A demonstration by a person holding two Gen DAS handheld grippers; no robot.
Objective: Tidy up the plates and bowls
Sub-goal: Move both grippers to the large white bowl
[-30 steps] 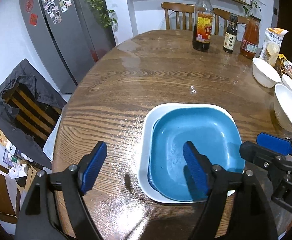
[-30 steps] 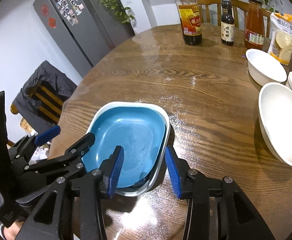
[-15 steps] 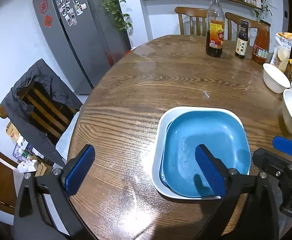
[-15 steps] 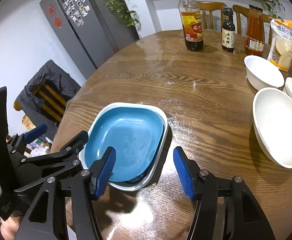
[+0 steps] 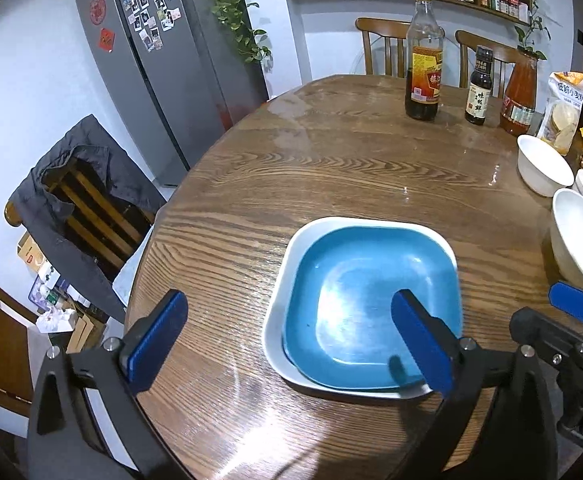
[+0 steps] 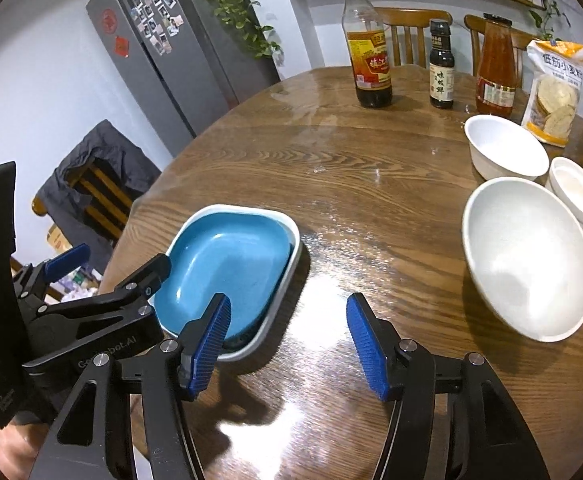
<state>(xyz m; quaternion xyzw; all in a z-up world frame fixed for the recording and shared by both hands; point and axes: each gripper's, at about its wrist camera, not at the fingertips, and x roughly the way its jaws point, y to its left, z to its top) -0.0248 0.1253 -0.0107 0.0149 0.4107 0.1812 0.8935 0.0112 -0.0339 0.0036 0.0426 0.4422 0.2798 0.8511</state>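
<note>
A blue square plate (image 5: 367,300) lies nested in a white square plate (image 5: 287,280) on the round wooden table (image 5: 291,168). My left gripper (image 5: 287,308) hovers wide open above the stack's near left side, touching nothing. My right gripper (image 6: 287,312) is open over bare wood just right of the white plate's (image 6: 289,276) near corner, nothing between its pads. The blue plate (image 6: 227,264) shows between the two grippers there. A large white bowl (image 6: 527,256), a medium bowl (image 6: 503,148) and a small bowl (image 6: 575,192) stand at the right.
Three bottles (image 6: 369,48) and a snack bag (image 6: 555,92) stand at the table's far side, with wooden chairs behind. A chair draped with a dark jacket (image 5: 79,200) sits by the left table edge, and a grey fridge (image 5: 163,76) stands beyond it.
Both grippers have opened wider and drawn back from the stacked plates toward the near table edge. The plates have stayed where they were.
</note>
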